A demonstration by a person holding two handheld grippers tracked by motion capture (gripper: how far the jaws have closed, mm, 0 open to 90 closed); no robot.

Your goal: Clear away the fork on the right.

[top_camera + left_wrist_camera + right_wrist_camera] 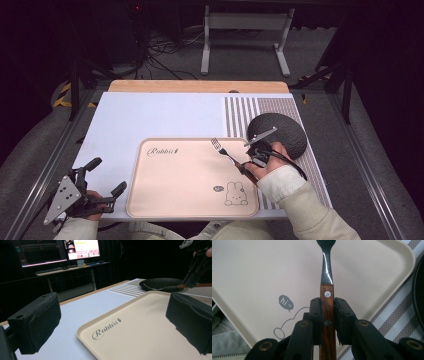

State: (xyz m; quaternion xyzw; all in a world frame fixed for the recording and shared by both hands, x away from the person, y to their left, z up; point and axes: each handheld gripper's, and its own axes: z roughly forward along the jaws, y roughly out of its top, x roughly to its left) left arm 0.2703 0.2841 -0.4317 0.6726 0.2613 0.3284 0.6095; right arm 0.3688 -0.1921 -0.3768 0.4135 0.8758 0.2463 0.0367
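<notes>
A fork (pixel 222 148) with a wooden handle (pixel 327 315) and metal tines hangs over the right part of a beige tray (pixel 175 200) printed with "Rabbit" and a bunny. My right gripper (pixel 246 167) is shut on the handle, whose wood sits pinched between the two black jaws in the right gripper view. The tines point away toward the tray's far edge. My left gripper (pixel 107 176) rests at the table's front left corner, open, with nothing between its pads (pixel 37 322); the tray (pixel 140 340) lies just ahead of it. The fork (pixel 162 287) shows far off in the left gripper view.
A dark round plate (pixel 280 134) sits on a striped placemat (pixel 240 112) right of the tray, just behind my right hand. A white sheet (pixel 150 115) covers the table's left and middle. Beyond the table stand a desk frame and monitors (pixel 60 250).
</notes>
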